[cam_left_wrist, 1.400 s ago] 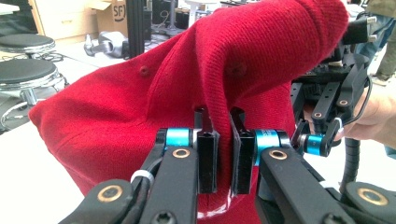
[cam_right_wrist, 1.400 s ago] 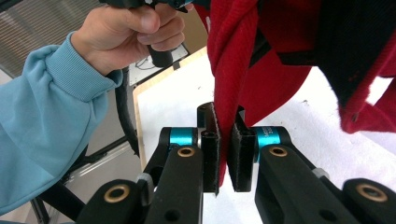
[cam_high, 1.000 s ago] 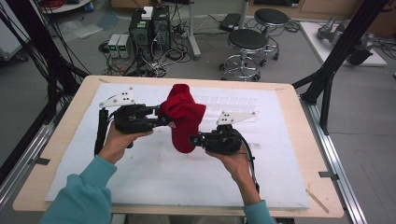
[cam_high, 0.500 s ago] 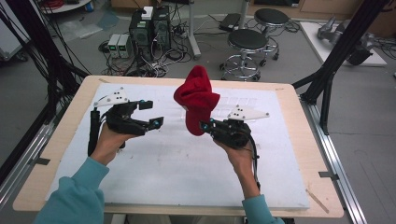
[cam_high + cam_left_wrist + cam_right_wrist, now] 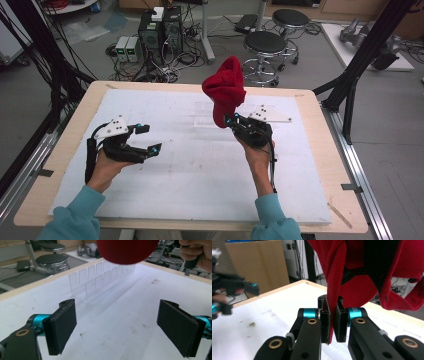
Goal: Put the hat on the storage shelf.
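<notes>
So the right gripper [image 5: 233,120] has its two black jaws pinched tight on a fold of the red cap [image 5: 225,89], and it holds the cap up in the air over the far middle of the white table mat [image 5: 200,185]. In the right gripper view the pads [image 5: 341,322] squeeze a strip of the red fabric between them, and the rest of the cap [image 5: 367,272] bunches and hangs above and to the right of the jaws, with its dark inside showing. Nothing of the cap touches the mat as far as I can tell from the high view.

The left gripper [image 5: 148,138] is down low over the left part of the mat, well apart from the cap. Its jaws have just been opening and now stand wide apart with nothing between them; in the left gripper view the two pads [image 5: 62,325] frame only bare mat. That same view shows the rounded bottom of the cap [image 5: 126,251] hanging at the top edge, right above a clear plastic rack [image 5: 100,281] with a row of slots that sits on the mat. The right hand [image 5: 197,255] is just visible at the upper right corner there.

Beyond the table there are two round stools [image 5: 265,45] and some computer boxes [image 5: 160,27] on the floor.
</notes>
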The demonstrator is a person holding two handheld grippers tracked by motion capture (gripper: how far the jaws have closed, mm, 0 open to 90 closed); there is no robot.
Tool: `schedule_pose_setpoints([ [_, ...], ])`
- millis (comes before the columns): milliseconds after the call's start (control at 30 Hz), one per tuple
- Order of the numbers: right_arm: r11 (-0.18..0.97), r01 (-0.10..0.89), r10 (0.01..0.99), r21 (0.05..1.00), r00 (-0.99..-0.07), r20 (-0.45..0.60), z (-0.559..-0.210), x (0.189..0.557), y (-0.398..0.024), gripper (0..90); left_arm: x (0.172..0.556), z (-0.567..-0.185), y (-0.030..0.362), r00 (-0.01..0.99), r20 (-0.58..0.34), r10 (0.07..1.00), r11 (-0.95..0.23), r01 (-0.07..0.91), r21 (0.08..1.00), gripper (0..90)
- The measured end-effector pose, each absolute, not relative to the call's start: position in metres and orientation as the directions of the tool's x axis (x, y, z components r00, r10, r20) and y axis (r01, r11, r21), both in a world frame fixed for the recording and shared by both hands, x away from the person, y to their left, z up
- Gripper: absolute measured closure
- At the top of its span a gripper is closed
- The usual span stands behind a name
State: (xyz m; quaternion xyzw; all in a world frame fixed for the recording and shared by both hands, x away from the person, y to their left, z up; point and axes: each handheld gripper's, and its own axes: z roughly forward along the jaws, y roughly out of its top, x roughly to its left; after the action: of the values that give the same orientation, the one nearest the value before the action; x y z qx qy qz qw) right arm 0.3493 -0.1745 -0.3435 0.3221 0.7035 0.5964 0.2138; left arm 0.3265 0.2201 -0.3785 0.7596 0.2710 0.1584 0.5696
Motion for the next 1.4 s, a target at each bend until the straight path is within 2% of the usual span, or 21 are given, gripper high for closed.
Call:
schedule_pose_setpoints([
  [233, 0.096, 0.193, 0.736, 0.976, -0.674, 0.061, -0.354, 0.368, -0.171, 85.9, 0.316, -0.406, 0.244, 0.762, -0.106, 0.638, -0.177, 0.280, 0.944, 16.4],
  [667, 0.150, 0.170, 0.753, 0.974, -0.658, -0.001, -0.372, 0.400, -0.160, 85.9, 0.291, -0.437, 0.275, 0.717, -0.134, 0.684, -0.119, 0.291, 0.949, 16.2],
  [1400, 0.113, 0.225, 0.743, 0.968, -0.666, 0.068, -0.379, 0.419, -0.160, 85.8, 0.289, -0.448, 0.281, 0.701, -0.179, 0.690, -0.069, 0.310, 0.948, 16.3],
])
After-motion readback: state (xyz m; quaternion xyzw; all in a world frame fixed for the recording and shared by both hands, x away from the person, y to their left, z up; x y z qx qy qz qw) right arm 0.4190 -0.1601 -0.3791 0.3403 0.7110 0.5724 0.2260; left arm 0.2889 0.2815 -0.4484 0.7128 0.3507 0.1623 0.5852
